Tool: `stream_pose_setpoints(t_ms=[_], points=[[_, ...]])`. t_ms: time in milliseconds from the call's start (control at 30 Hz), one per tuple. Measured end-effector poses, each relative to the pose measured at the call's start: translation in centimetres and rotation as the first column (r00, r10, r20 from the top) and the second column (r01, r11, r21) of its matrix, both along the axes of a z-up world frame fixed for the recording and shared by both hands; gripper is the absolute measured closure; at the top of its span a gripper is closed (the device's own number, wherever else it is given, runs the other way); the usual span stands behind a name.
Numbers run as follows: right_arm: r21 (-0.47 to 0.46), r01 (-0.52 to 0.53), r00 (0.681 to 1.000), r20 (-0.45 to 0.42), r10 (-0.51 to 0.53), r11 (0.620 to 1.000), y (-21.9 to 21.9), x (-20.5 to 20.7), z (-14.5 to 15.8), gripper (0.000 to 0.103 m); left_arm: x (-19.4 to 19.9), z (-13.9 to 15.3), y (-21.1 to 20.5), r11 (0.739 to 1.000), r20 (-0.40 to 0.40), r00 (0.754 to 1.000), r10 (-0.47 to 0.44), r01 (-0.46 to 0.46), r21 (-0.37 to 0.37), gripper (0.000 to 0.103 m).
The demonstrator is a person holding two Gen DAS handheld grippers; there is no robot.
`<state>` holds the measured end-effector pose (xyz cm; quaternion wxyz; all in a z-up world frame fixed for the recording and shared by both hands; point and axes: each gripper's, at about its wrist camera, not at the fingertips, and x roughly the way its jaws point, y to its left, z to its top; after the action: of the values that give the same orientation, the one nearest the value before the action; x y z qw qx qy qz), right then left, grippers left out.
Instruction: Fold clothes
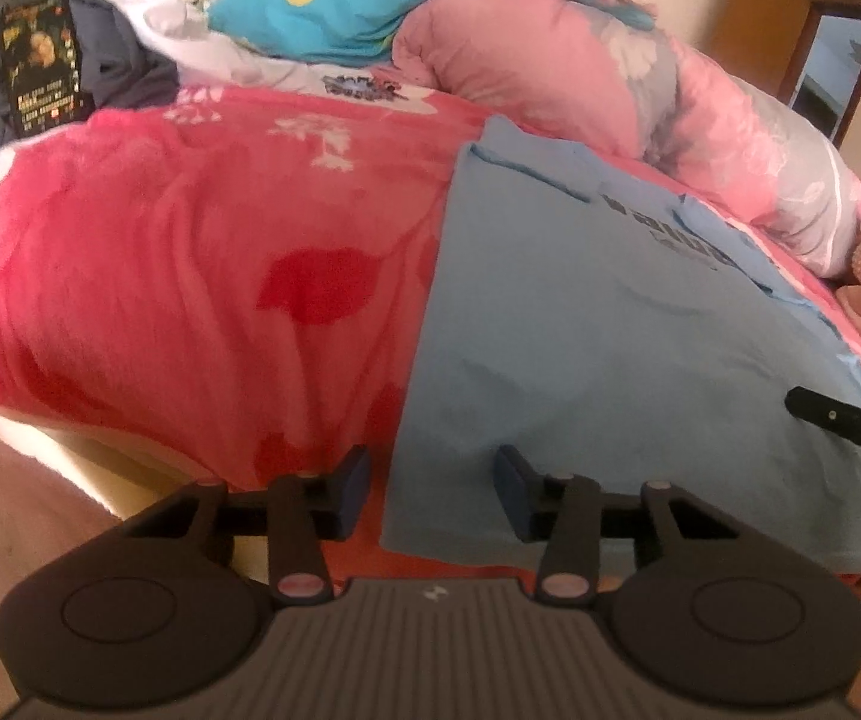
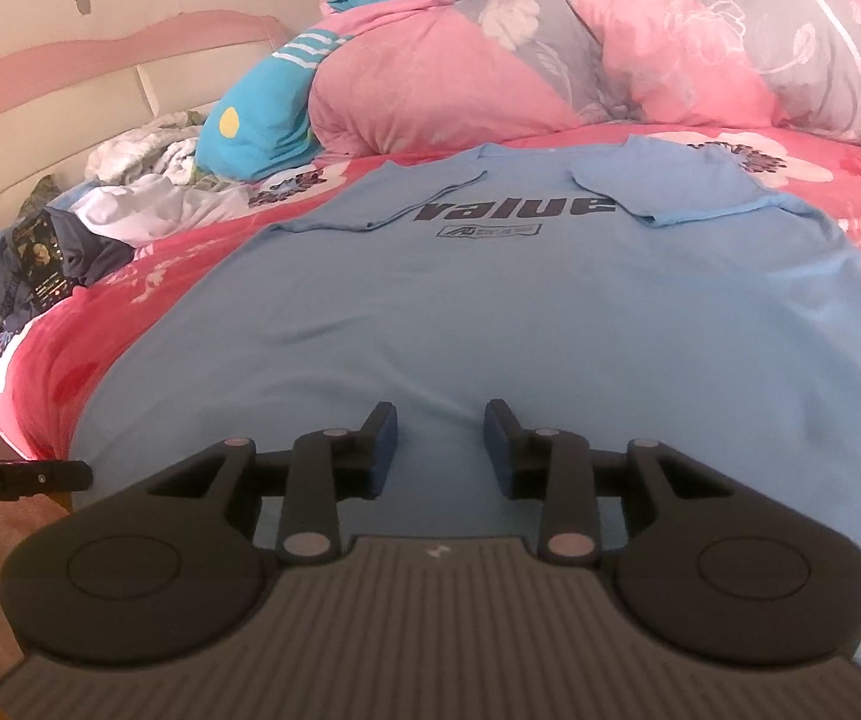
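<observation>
A light blue T-shirt printed "value" lies flat on the red floral bedspread, both sleeves folded inward over the chest. My left gripper is open at the shirt's near left corner. The shirt's side edge runs between its jaws and the pads do not press on the cloth. My right gripper is open over the shirt's near hem with only flat fabric behind its jaws. A finger of the right gripper reaches in from the right edge of the left wrist view.
A rolled pink and grey quilt and a turquoise pillow lie behind the shirt. A heap of dark and white clothes sits at the far left by the pink headboard. The bed's near edge drops to a pinkish floor.
</observation>
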<state>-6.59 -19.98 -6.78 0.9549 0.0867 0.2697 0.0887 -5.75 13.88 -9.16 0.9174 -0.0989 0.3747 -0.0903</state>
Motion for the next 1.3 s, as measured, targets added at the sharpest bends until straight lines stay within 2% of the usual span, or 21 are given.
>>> stream_pose_setpoints(t_ms=[400, 567, 867, 1100, 1300], points=[[-0.020, -0.003, 1.000, -0.011, 0.003, 1.000, 0.7, 0.1, 0.2, 0.062, 0.2, -1.0, 1.5, 0.997, -0.056, 0.998, -0.015, 0.011, -0.080, 0.076], [-0.022, -0.004, 1.000, -0.017, 0.003, 1.000, 0.8, 0.2, 0.3, 0.062, 0.0, -1.1, 1.9, 0.994, -0.059, 0.998, -0.011, 0.004, -0.109, 0.091], [-0.052, -0.008, 1.000, -0.029, 0.007, 0.999, 1.6, 0.4, 0.7, 0.056, -0.6, -0.5, 3.0, 0.987, -0.034, 0.999, -0.001, -0.005, -0.160, 0.099], [-0.078, -0.032, 0.999, 0.004, 0.033, 0.996, 2.7, 0.0, 2.1, 0.056, -1.1, 0.1, 3.6, 0.978, 0.000, 1.000, -0.020, 0.020, -0.206, 0.100], [-0.073, -0.125, 0.990, 0.055, 0.129, 0.989, 4.6, -0.7, 3.6, 0.056, -0.8, -0.1, 4.9, 0.941, -0.043, 0.999, 0.009, -0.023, -0.337, 0.100]])
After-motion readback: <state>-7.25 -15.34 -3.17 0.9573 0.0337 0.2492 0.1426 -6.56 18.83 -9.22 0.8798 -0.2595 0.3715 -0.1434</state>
